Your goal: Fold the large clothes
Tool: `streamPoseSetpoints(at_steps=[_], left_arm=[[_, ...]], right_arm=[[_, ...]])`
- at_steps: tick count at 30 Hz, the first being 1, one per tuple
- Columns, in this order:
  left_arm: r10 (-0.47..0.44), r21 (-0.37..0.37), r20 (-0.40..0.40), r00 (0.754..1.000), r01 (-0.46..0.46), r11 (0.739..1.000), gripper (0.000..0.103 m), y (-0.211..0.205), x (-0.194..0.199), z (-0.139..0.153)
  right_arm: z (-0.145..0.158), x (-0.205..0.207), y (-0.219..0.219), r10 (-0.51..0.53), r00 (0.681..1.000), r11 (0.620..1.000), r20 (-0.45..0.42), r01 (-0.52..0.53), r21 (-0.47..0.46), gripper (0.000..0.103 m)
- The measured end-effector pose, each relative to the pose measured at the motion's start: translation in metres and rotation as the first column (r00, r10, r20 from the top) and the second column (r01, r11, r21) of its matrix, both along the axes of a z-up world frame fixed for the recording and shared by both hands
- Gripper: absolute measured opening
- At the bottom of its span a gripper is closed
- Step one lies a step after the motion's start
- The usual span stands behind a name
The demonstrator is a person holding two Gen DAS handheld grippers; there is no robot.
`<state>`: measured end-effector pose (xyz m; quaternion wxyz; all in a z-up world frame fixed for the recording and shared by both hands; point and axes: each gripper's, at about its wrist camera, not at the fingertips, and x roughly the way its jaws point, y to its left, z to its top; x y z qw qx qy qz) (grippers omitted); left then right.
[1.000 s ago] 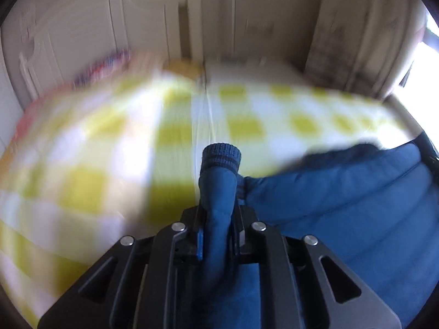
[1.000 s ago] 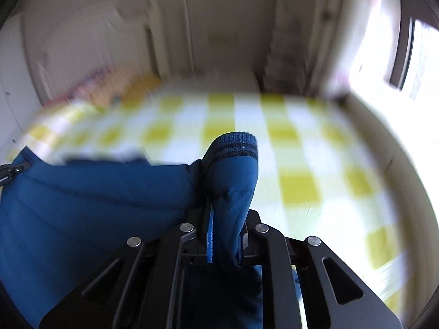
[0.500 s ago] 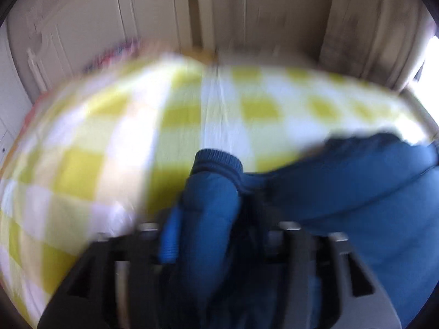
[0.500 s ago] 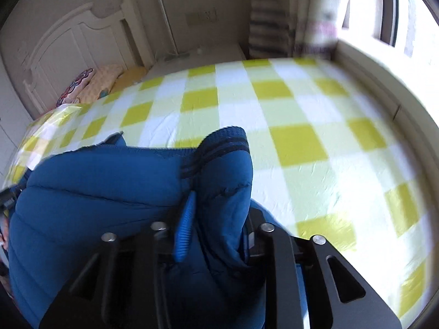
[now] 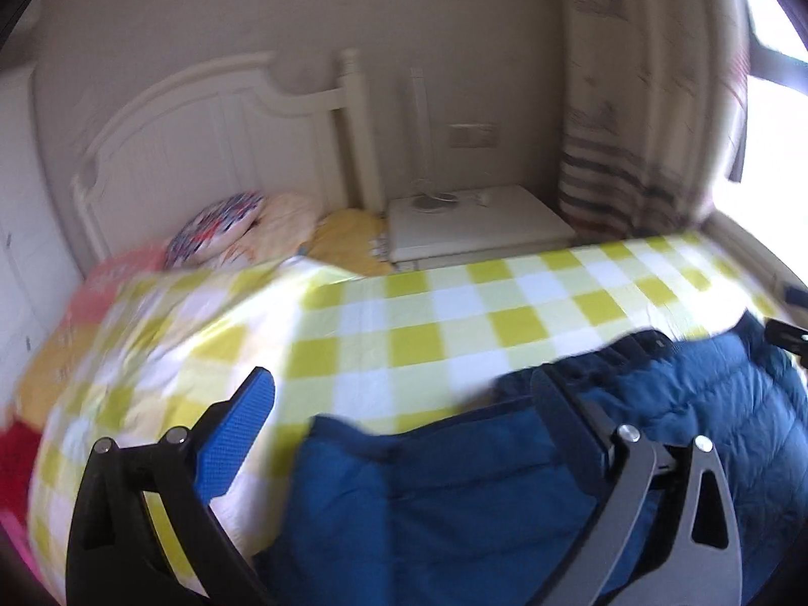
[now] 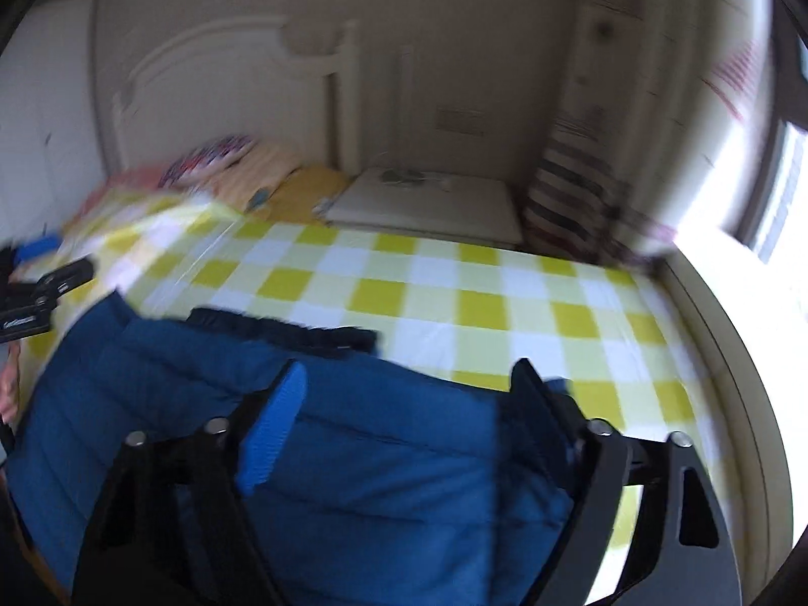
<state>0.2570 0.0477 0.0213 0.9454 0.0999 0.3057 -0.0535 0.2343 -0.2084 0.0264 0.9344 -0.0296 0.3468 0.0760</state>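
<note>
Blue quilted puffer jacket (image 5: 454,495), padded and stitched in bands, dark ribbed knit edge along its far side, lying spread on yellow-checked bedcover (image 5: 414,313)

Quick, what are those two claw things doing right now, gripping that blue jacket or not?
Left gripper: jaws just opened wide, holding nothing.
Right gripper: jaws just opened, blue jacket released below.

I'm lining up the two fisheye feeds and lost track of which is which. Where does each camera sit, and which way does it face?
Left wrist: on the left gripper, jaws open, looking across the blue padded jacket and checked bedspread to the headboard; right gripper at its right edge.
Right wrist: on the right gripper, open over the jacket; left gripper and fingers at its left edge.
Shared: jacket, bedspread, headboard, nightstand, curtain.
</note>
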Motion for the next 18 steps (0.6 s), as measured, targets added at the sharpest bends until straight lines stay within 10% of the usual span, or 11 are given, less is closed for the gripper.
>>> streamPoseSetpoints(at_steps=[9,18], left_arm=[[-0.052,0.090,-0.279,0.959,0.080,0.993,0.101,-0.072,0.046,-0.100],[-0.066,-0.035,-0.282,0.957,0.058,0.998,0.101,-0.055,0.046,-0.108]], right_arm=[[-0.068,0.044,0.064,0.100,0.978,0.993,-0.182,-0.110,-0.046,0.054],[-0.079,0.040,0.076,0.094,0.983,0.985,-0.158,-0.115,-0.129,0.056]])
